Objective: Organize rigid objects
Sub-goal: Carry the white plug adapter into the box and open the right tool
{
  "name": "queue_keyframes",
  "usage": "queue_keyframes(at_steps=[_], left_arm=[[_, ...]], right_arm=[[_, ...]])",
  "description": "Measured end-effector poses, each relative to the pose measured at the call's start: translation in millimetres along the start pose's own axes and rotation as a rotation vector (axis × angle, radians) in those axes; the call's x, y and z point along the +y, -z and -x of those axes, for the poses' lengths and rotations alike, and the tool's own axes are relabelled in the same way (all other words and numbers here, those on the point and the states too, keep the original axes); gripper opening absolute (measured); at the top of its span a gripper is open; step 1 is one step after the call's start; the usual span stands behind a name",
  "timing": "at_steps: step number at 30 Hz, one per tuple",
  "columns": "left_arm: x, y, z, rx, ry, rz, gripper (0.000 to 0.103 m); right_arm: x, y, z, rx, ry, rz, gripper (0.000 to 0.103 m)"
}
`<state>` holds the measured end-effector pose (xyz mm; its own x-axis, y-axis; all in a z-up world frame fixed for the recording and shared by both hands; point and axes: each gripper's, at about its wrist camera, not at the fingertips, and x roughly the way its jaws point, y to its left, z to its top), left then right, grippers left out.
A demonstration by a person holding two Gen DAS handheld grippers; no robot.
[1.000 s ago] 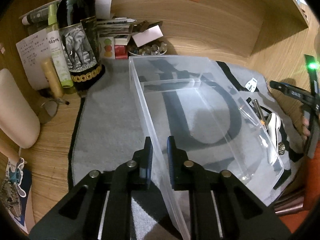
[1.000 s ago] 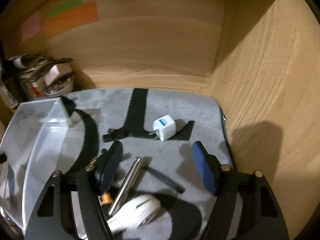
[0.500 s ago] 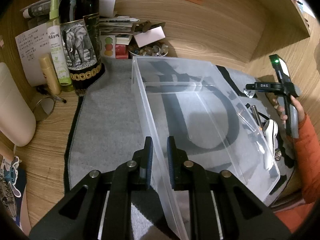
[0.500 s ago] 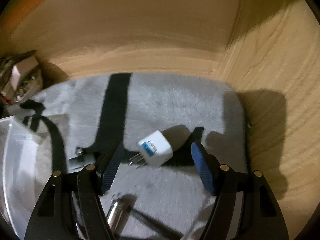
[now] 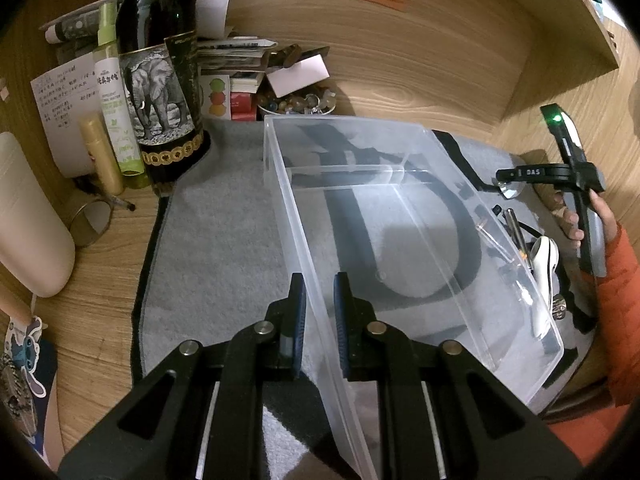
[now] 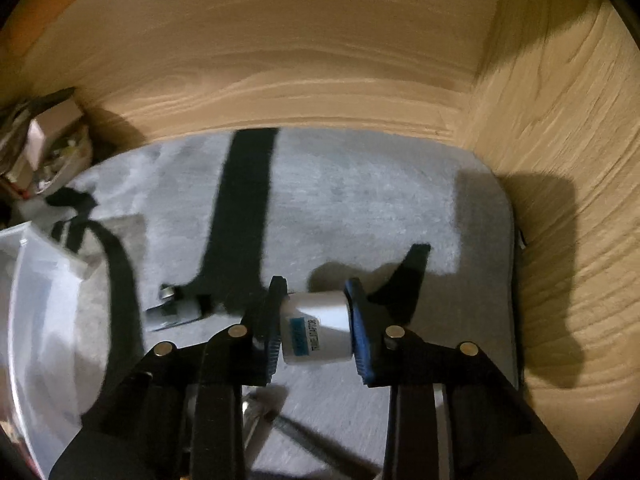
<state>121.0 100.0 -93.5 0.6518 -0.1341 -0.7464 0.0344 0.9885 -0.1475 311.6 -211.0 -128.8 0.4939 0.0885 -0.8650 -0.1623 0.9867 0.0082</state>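
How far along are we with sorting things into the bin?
Nothing is in the clear bin yet. Left claw grips its wall; right claw is closed on the white plug adapter. The pen and white tool remain on the mat.

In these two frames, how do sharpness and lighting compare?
Left wrist view: sharp, warm dim light, faint glare on the bin. Right wrist view: motion-blurred, adapter label barely legible, hard shadows across the mat.
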Motion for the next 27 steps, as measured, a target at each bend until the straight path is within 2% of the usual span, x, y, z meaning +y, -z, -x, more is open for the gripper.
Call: queue_keyframes(at_steps=[8,13,15,21,27], left_arm=[[-1.1,0.5,0.8,-0.007,0.0,0.005,0.014],[2.2,0.2,1.3,-0.006,0.016,0.013,0.014],[2.4,0.0,1.4,-0.006,0.015,0.01,0.014],[0.5,0.9,1.4,-0.017,0.009,-0.007,0.014],[0.9,2.5,2.2,-0.031,0.012,-0.013,0.014]], right_arm=[[28.0,26.5,55.0,-0.098,-0.021,0.061,0.027],[41.9,11.0,83.6,-0.176,-0.059,0.1,0.027],[54.8,15.0,97.4,-0.221,-0.096,0.113,0.027],[91.0,15.2,108.0,-0.273,-0.179,0.189,0.027],[140.1,20.1,114.9,-0.28,-0.234,0.303,0.027]])
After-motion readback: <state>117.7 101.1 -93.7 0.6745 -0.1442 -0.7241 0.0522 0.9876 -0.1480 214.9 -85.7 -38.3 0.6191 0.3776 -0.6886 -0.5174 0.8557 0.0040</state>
